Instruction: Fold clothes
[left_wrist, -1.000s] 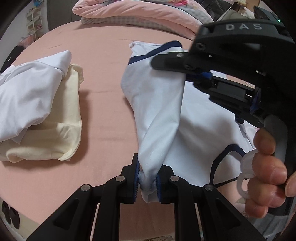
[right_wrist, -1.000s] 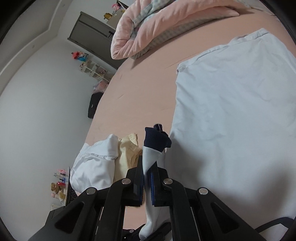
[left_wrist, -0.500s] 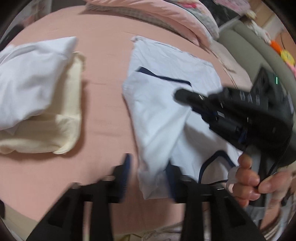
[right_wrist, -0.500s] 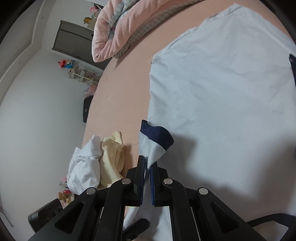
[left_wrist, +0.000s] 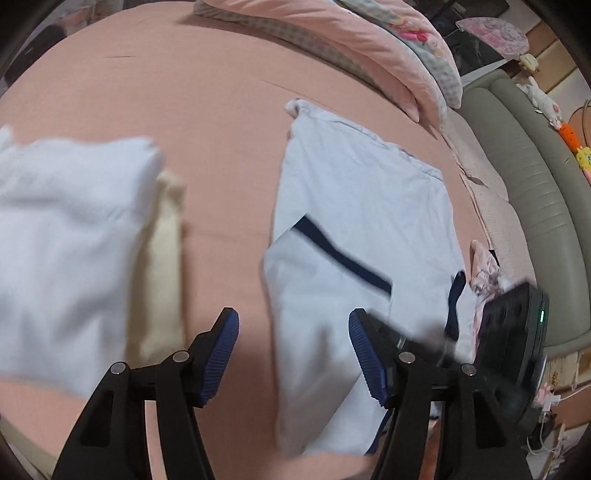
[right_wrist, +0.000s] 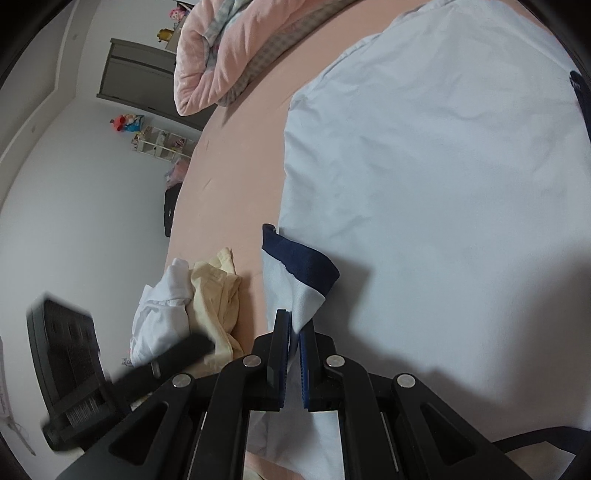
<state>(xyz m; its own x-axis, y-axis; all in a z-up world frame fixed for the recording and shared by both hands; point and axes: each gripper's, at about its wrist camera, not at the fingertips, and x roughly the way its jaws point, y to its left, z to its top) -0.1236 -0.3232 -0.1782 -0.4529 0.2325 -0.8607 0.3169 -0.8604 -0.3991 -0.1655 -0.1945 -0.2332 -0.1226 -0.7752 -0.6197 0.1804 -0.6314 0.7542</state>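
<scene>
Left wrist view: The left gripper (left_wrist: 293, 360) hangs above the pink bed sheet (left_wrist: 184, 81), pointing steeply downward. Its jaws are opening, and the blue pads (left_wrist: 221, 354) stand well apart. The folded edge of the pale blue shirt (left_wrist: 351, 206) lies in the gap below them, but neither pad presses on the cloth (the shirt is released on this side). The shirt lies flat on the sheet with one sleeve folded over its body; the navy cuff band (left_wrist: 343, 258) runs diagonally across the cloth. To the left of the shirt, well apart from it, a white garment (left_wrist: 70, 240) rests on a cream garment (left_wrist: 162, 266). A pink quilt (left_wrist: 351, 40) is bunched at the far edge of the bed. The right gripper (left_wrist: 513, 332) appears blurred at the right edge, low over the shirt.

Right wrist view: The right gripper (right_wrist: 293, 341) is clenched on the shirt sleeve (right_wrist: 295, 291), with cloth pinched between its blue pads. The navy cuff (right_wrist: 303, 262) stands up just beyond the fingertips. The body of the pale blue shirt (right_wrist: 443, 184) spreads flat on the pink bed sheet (right_wrist: 236, 177) to the right. The white garment (right_wrist: 162, 317) and cream garment (right_wrist: 218, 295) lie at left, beside the blurred left gripper (right_wrist: 184, 354).
</scene>
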